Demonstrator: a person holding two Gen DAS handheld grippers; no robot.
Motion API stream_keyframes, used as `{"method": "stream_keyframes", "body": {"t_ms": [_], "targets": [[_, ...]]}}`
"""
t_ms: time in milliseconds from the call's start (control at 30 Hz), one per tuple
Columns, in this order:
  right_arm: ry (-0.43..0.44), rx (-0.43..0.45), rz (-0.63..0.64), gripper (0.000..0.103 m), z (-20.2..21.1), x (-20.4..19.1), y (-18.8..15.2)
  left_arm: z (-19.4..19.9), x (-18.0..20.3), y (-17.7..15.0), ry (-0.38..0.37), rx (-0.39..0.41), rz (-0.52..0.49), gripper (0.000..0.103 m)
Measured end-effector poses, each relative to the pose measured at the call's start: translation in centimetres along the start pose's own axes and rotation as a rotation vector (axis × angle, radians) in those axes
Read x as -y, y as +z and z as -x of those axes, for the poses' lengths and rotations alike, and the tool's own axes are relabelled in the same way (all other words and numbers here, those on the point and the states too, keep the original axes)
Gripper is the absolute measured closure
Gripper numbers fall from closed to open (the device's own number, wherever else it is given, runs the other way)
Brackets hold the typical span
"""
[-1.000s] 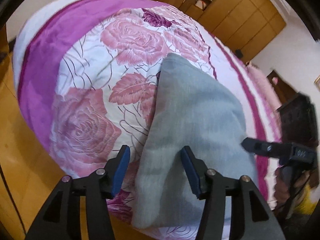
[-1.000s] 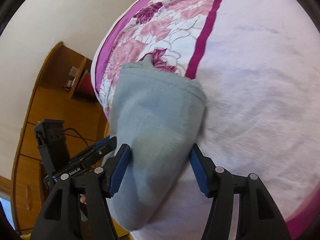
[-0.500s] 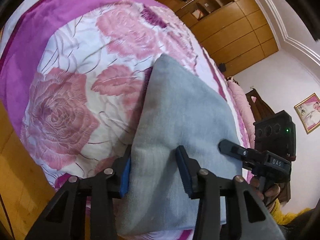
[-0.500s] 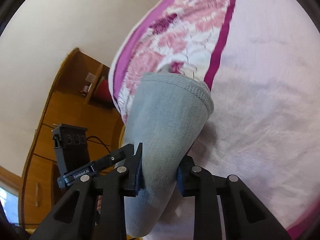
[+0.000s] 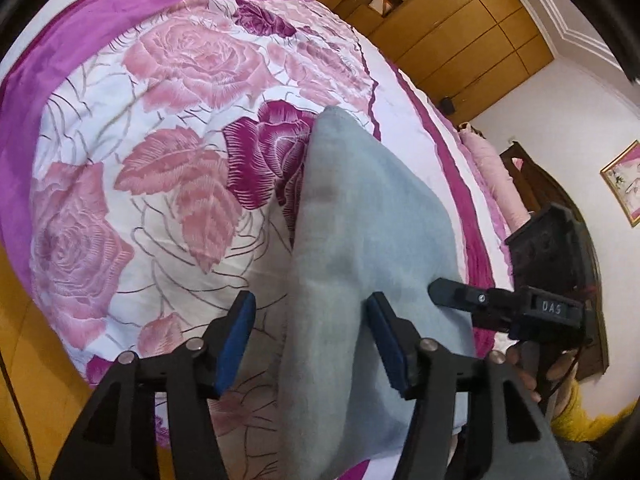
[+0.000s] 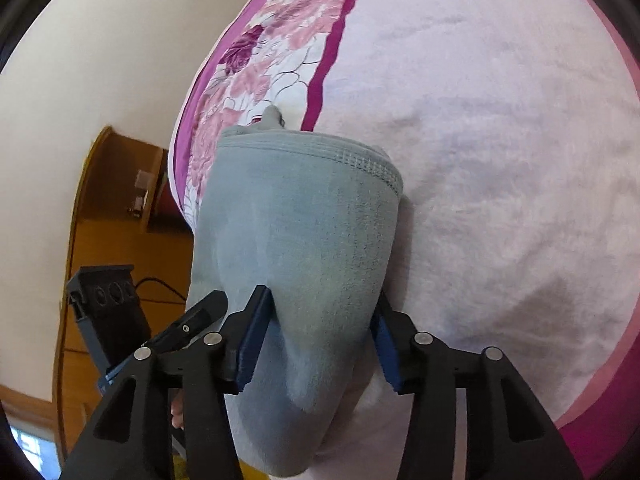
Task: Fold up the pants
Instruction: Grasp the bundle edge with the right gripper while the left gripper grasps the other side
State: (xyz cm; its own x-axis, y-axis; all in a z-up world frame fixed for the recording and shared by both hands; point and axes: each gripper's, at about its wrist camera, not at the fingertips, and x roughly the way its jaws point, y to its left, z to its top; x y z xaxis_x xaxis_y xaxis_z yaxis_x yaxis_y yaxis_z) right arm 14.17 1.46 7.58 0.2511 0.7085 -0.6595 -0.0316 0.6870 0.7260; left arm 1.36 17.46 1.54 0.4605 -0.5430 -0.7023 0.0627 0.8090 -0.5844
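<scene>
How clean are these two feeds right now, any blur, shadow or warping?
Left wrist view: strong fisheye bending, pants slightly soft, bedspread roses sharp. Right wrist view: same warping, waistband stitching crisp, faint shadow on the blanket beside it.

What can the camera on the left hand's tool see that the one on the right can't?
Only the left view shows the wooden wardrobe, a framed picture on the wall, the pink pillows and the right gripper reaching in from the side.

Only the right view shows the pants' stitched waistband and the plain pink part of the blanket.

Both show the grey pants lying between blue-padded fingers on the rose-patterned bedspread.
</scene>
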Motion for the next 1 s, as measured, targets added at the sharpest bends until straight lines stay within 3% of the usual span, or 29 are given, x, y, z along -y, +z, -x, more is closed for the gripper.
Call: {"method": "stream_keyframes", "body": {"t_ms": [100, 200, 267, 433, 733, 1000], "targets": [[0.005, 0.015, 0.030, 0.055, -0.5, -0.5, 0.1, -1.0, -0.1, 0.3, -0.074, -0.023, 0.031, 0.042], [0.006, 0.047, 0.093, 0.069, 0.3, -1.3, 0.1, -1.1, 0.3, 0.2, -0.052, -0.012, 0.035, 0.042], [0.019, 0.075, 0.139, 0.073, 1.4, -2.0, 0.1, -0.5, 1.0, 0.1, -0.032, 0.017, 0.017, 0.047], [0.009, 0.129, 0.218, 0.074, 3.7, -3.4, -0.1, 0.9, 3.0, 0.2, -0.013, 0.055, -0.017, 0.062], [-0.015, 0.250, 0.292, 0.075, 10.8, -3.0, 0.2, 0.8, 9.4, 0.8, -0.056, 0.091, -0.111, 0.064], [-0.085, 0.346, 0.286, 0.075, 17.5, 0.4, 0.8, -3.0, 16.8, 2.6, -0.093, 0.058, -0.233, 0.064]]}}
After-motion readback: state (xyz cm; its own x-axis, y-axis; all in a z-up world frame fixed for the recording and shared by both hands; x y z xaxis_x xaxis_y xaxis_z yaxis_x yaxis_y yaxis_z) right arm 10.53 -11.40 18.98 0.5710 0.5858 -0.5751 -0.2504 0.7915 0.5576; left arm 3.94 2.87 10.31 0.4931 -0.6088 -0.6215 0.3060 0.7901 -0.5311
